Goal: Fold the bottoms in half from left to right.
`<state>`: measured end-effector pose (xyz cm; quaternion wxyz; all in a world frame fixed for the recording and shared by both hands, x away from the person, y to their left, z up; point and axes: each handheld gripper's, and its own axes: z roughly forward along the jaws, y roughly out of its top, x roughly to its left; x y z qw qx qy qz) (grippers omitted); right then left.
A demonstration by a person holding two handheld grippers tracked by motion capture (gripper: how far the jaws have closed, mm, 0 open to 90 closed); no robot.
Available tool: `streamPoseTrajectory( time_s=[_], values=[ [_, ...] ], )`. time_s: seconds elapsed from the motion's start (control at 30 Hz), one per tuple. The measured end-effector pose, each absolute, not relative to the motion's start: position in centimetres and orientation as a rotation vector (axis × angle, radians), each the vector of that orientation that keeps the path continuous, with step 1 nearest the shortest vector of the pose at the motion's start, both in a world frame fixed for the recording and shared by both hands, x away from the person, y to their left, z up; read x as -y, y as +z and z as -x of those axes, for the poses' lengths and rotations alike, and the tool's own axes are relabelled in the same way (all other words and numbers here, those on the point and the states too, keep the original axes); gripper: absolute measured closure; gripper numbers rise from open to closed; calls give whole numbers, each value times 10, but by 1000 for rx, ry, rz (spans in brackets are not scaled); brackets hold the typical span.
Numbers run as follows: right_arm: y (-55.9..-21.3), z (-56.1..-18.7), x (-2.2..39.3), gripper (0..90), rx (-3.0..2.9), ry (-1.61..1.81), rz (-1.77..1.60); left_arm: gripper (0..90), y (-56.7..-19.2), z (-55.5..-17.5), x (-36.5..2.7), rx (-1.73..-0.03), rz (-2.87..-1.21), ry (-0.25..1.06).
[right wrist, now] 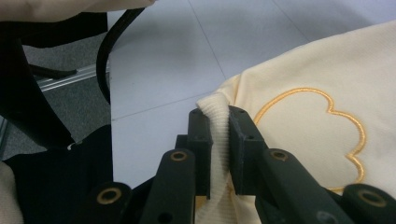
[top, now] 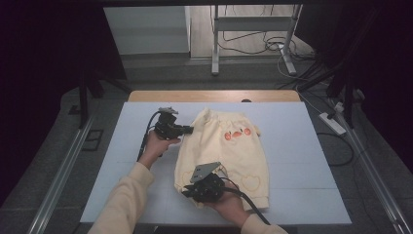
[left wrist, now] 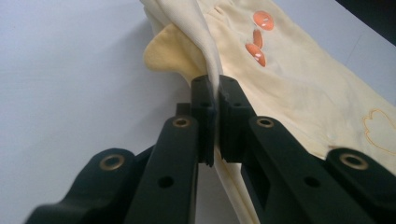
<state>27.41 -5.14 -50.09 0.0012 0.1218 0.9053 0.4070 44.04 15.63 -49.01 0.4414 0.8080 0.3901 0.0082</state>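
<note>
A pair of small pale-yellow trousers (top: 234, 151) lies on the white table (top: 302, 146), waistband far, legs near, with orange shapes (top: 237, 132) by the waist and outlined clouds on the legs. My left gripper (top: 191, 129) is shut on the waistband's left edge; the thin fabric (left wrist: 212, 70) rises pinched between its jaws. My right gripper (top: 187, 191) is shut on the ribbed cuff (right wrist: 215, 140) of the left leg, beside an embroidered cloud (right wrist: 308, 126).
The table's wooden far edge (top: 214, 95) borders grey floor. A metal stand (top: 214, 44) and cables (top: 272, 46) lie beyond; a power strip (top: 332, 123) sits on the floor at right. Rails (top: 58, 180) run along both sides. White tabletop surrounds the garment.
</note>
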Motion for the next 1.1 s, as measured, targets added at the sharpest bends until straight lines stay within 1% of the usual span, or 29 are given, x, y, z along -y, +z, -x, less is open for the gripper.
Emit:
streamPoseTrajectory(
  time_s=[1.1],
  values=[
    [-488, -270, 51, 798, -2817, 1331, -352, 857, -475, -436, -167, -945, -1924, -16]
  ],
)
